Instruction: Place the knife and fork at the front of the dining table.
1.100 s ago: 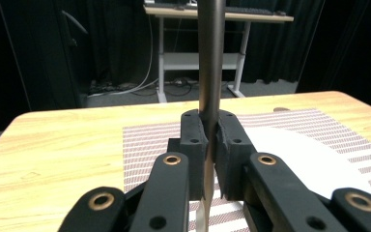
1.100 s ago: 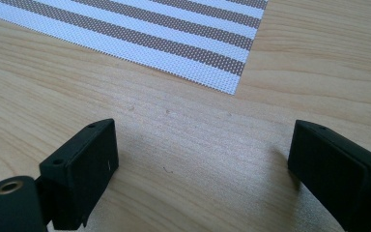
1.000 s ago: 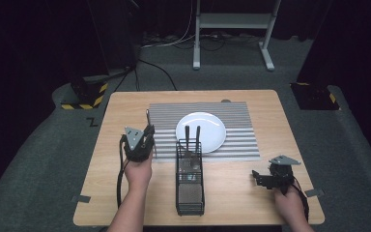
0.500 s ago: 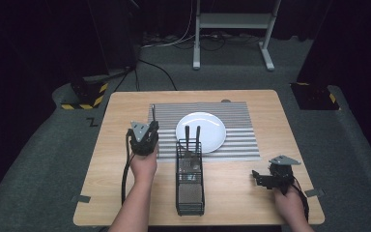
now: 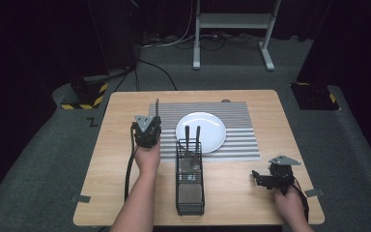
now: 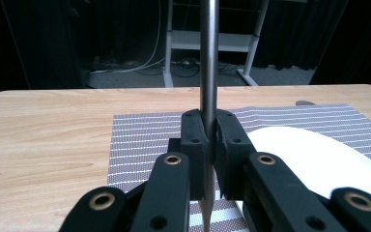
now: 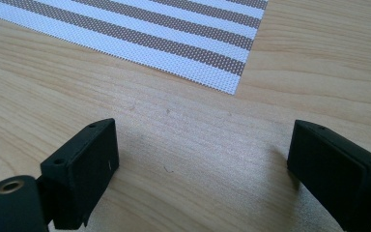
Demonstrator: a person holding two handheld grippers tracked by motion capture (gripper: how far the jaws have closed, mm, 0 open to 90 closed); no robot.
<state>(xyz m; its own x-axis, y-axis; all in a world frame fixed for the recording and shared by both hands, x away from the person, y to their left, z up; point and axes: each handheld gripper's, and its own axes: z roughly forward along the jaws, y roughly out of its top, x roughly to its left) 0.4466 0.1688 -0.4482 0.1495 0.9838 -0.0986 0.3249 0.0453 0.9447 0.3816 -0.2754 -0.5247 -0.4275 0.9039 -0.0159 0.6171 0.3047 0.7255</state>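
Moved forward and right since a second ago: left tool [image 5: 147,129], now over the mat's left part, just left of the plate. Clamped tight on a thin metal rod [image 6: 208,58], apparently a utensil handle; upright, rising above the jaws and tapering to a point below them. Type of utensil hard to tell. Seen in the high view as a dark stem [image 5: 156,106] standing above the tool near the mat's left edge.

Just right of it, white plate [image 5: 207,128] on the striped mat [image 5: 241,140], plate rim close beside the jaws in the left tool's view [image 6: 319,154]. Near the plate's front rim, black wire caddy [image 5: 190,186], long and narrow, running toward the near desk edge, with two dark handles [image 5: 192,137] standing up at its far end. Bare wood to the left of the mat [image 6: 43,130], wide and free out to the desk's left edge.

Unmoved at the near right corner: right tool [image 5: 264,180], jaws spread wide with nothing between, hovering low over bare desk [image 7: 188,145]. Mat corner [image 7: 232,87] ahead of it, apart from both jaws. Open wood between caddy and right tool; desk's right and near edges close by that hand [image 5: 290,205].
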